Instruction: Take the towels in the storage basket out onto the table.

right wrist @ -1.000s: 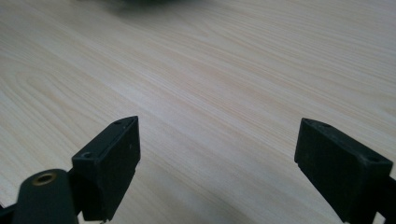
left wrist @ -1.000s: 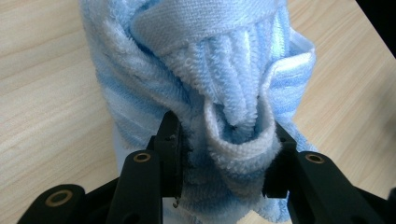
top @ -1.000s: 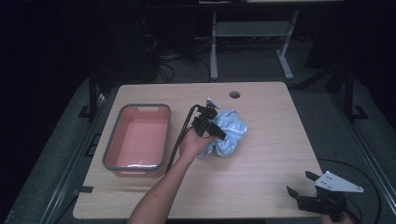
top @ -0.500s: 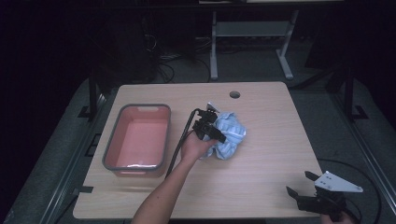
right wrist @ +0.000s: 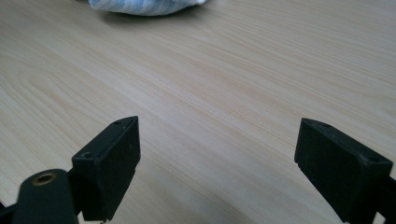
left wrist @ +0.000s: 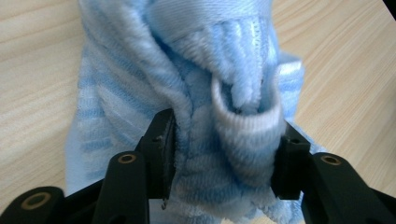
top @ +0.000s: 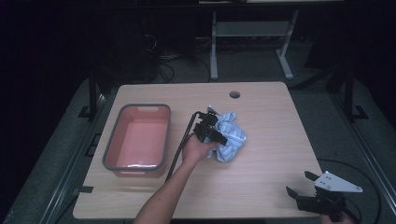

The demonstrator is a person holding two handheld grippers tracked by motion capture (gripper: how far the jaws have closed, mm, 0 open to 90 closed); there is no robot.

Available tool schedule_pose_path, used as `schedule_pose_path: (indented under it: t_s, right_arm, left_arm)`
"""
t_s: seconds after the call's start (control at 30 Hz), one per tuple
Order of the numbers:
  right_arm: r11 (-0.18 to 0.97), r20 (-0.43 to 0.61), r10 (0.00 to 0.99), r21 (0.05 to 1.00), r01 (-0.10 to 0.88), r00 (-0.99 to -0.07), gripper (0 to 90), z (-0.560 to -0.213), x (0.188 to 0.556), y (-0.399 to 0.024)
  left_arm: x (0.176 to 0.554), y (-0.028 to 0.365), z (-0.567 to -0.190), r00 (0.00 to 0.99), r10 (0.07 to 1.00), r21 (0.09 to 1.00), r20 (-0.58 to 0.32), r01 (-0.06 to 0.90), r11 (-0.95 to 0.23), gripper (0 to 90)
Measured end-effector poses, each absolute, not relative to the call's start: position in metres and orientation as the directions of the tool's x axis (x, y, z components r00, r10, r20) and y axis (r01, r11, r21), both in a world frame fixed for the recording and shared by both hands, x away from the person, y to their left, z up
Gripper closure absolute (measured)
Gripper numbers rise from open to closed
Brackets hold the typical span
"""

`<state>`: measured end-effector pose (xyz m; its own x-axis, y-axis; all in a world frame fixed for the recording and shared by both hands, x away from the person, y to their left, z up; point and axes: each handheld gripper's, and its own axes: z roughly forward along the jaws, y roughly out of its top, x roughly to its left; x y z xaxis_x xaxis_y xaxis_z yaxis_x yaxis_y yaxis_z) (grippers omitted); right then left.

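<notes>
Mid-table, slightly right of centre: a crumpled light-blue striped towel (top: 229, 135) bunched on the pale wooden table (top: 271, 154). Pressed into its left, near side: the left gripper (top: 212, 135), held by a hand (top: 196, 149) on a forearm reaching up from the near edge. In the left gripper view, jaws set either side of a thick fold of the towel (left wrist: 224, 116), pads against the terry on both sides, fabric bulging up and over between them; closed on that fold, though a fair width of cloth keeps the jaws apart. Rolled white hem looping just inside the right jaw. Rest of the towel spilling away from the left gripper (left wrist: 224, 163) toward the far side and right, resting on the wood.

Left of the towel, well apart from it: a pink bin with a grey rim (top: 136, 140), long side running near to far, with the gripper's black cable (top: 180, 149) trailing between the two.

Near right corner of the table: the right gripper (top: 301, 184), grey three-cornered plate on top, well apart from the towel. In the right gripper view, jaws spread wide, nothing between them but bare wood grain (right wrist: 215, 93); right gripper (right wrist: 217, 154) low over the tabletop, a blue-striped edge of the towel (right wrist: 144, 5) at the far top edge.

Beyond the table: dark floor, a white desk frame (top: 252, 37) at the far side.
</notes>
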<state>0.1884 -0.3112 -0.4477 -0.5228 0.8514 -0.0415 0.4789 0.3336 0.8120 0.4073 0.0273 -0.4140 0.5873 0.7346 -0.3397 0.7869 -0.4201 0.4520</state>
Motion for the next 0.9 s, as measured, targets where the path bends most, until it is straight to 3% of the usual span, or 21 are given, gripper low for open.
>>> schedule_pose_path:
  t_s: [0.43, 0.9]
  right_arm:
    - [0.334, -0.041, 0.851, 0.81, 0.481, -0.523, 13.7, -0.448, 0.189, -0.31]
    - [0.34, -0.044, 0.849, 0.808, 0.482, -0.526, 13.7, -0.447, 0.188, -0.308]
  left_arm:
    - [0.398, 0.036, -0.407, 0.591, 0.717, 0.509, -0.369, 0.774, -0.376, 33.9]
    - [0.371, 0.056, -0.401, 0.622, 0.703, 0.554, -0.346, 0.74, -0.382, 29.9]
